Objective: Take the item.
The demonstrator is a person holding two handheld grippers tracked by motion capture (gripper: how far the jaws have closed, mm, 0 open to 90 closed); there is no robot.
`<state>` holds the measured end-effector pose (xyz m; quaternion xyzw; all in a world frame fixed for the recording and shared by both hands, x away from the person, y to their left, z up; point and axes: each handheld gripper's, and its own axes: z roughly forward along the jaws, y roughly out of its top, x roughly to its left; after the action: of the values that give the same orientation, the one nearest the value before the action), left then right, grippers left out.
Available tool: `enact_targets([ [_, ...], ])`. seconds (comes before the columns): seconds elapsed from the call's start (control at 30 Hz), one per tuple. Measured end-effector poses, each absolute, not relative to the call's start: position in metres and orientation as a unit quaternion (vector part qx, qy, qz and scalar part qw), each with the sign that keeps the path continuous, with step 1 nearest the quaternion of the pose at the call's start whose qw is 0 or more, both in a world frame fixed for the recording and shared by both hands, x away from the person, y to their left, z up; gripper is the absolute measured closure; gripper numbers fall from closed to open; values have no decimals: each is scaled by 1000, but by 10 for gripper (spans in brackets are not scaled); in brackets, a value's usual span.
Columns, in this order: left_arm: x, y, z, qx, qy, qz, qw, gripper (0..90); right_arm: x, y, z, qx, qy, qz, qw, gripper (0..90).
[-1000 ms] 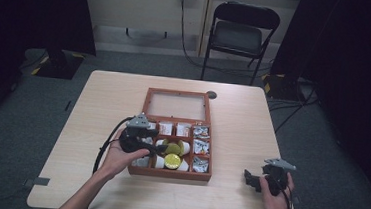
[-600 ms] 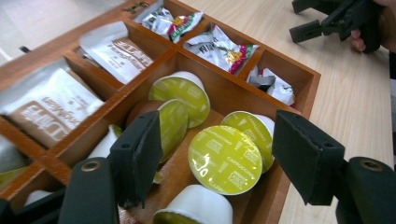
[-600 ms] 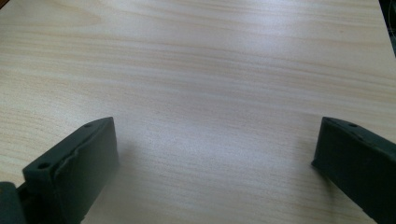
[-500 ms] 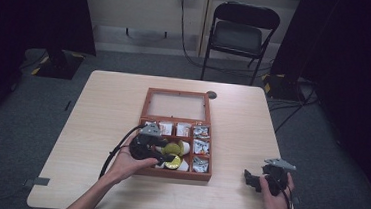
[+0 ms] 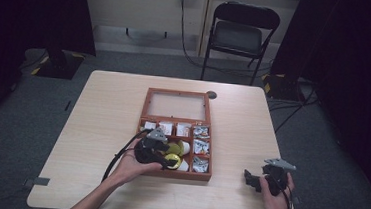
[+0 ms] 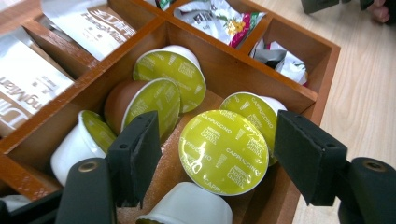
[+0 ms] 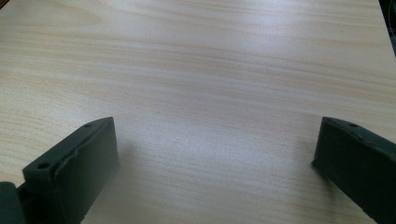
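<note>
Your left claw (image 6: 212, 163), its jaws just widening and spread around a green-lidded capsule (image 6: 223, 151) without pinching it, hangs in the box (image 5: 147, 103) at mid-frame, its compartments holding capsules and sachets (image 6: 95, 25), while your right claw (image 7: 212, 172) gapes over bare counter (image 7: 210, 60).

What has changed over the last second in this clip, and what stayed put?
The left gripper moved from the box's left edge rightward and down into the compartment of coffee pods. Its jaws have just been opening, and they now stand on either side of a green-lidded pod without pressing on it. The right gripper kept still, open over bare table. The wooden box and its sachets did not shift.
</note>
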<state>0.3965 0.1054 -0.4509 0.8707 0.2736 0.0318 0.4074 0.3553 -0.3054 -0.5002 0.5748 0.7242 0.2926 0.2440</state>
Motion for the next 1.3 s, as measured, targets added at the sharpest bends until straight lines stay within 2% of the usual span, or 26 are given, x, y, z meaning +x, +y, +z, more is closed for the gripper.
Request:
enact_targets([
  [0.83,395,93,-459,892,264,46,363,331,355,-305,-500,575,724,293,244,0],
  [1.3,400,89,-460,901,261,33,344,331,355,-305,-500,575,724,293,244,0],
])
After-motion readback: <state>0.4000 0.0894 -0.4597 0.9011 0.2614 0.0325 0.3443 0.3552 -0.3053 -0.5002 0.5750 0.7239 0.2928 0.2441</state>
